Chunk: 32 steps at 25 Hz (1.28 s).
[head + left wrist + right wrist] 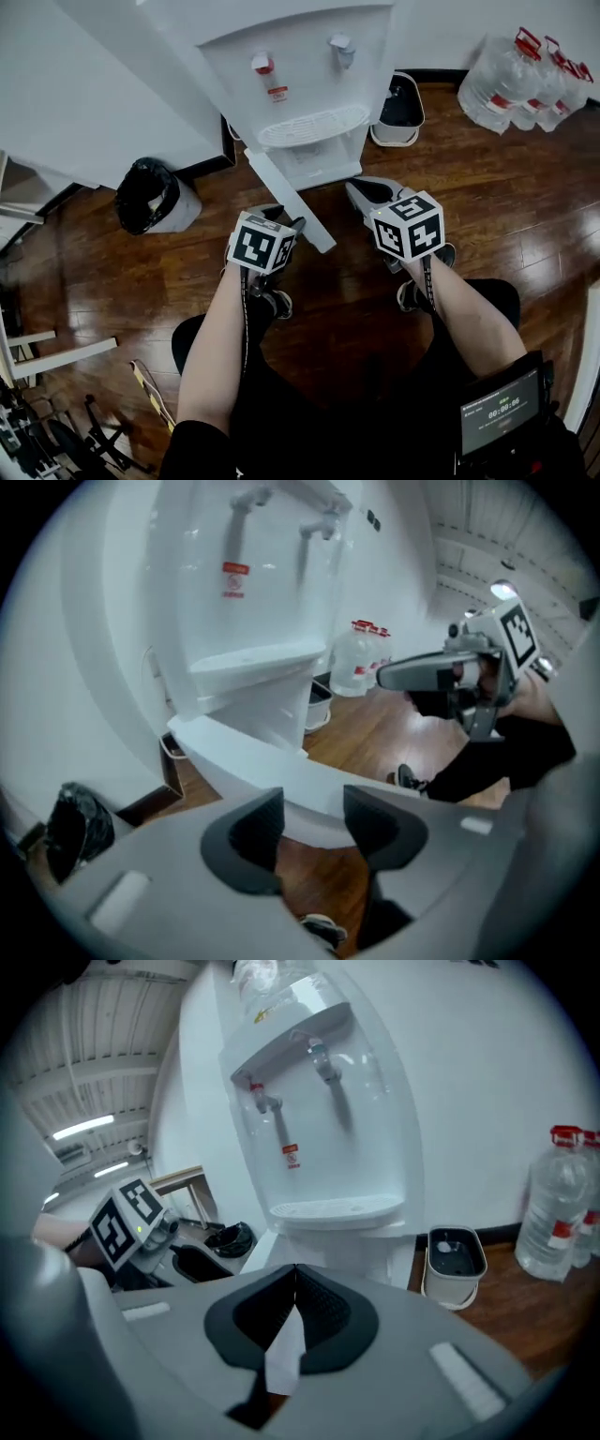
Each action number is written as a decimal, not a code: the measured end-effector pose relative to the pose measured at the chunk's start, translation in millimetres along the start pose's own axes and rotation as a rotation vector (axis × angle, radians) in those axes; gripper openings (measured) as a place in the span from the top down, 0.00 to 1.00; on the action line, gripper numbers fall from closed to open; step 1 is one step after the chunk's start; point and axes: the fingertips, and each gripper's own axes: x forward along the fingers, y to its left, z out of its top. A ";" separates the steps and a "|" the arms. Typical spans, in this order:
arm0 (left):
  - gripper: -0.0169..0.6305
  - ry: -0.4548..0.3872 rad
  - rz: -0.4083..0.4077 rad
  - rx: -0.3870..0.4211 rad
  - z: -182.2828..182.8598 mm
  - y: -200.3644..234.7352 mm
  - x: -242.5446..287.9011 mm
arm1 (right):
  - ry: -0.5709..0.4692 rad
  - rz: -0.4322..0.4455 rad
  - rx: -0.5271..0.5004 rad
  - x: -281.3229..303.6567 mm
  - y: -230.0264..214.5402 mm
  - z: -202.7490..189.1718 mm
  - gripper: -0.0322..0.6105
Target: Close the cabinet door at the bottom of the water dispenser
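Two grippers are in use: the left gripper [289, 225] has its jaws spread with nothing between them, and the right gripper [364, 193] has its jaws closed tip to tip on nothing. One cabinet door [292, 203] stands swung open from the base of the single water dispenser [300, 75]; its free end lies between the two grippers, just beside the left gripper's jaws and a little apart from the right gripper. Outward are two taps [263, 64], one white bin [398, 112], one black-bagged bin [150, 195] and three water bottles [525, 75] on the wood floor [525, 187].
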 end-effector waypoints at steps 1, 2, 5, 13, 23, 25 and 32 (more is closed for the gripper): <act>0.64 -0.009 0.020 0.019 7.9 -5.2 5.3 | -0.017 -0.011 0.038 -4.9 -3.1 2.4 0.94; 0.64 -0.021 0.039 0.023 13.9 -9.4 9.6 | -0.031 -0.020 0.070 -10.0 -5.1 4.2 0.94; 0.64 -0.041 0.077 0.001 26.7 -16.7 18.9 | -0.042 -0.050 0.101 -24.4 -10.4 3.8 0.94; 0.65 -0.076 0.087 -0.012 56.0 -22.3 39.8 | 0.146 -0.009 0.138 -22.5 -3.0 -49.8 0.75; 0.79 -0.091 0.101 0.084 89.0 -10.9 65.9 | 0.326 -0.160 0.118 18.7 -54.1 -86.6 0.43; 0.77 -0.084 0.079 0.076 92.7 -9.8 66.0 | 0.309 -0.180 0.127 27.8 -72.8 -75.4 0.42; 0.76 -0.063 0.025 -0.092 83.2 -0.9 76.1 | 0.268 -0.209 0.136 45.4 -107.5 -54.3 0.43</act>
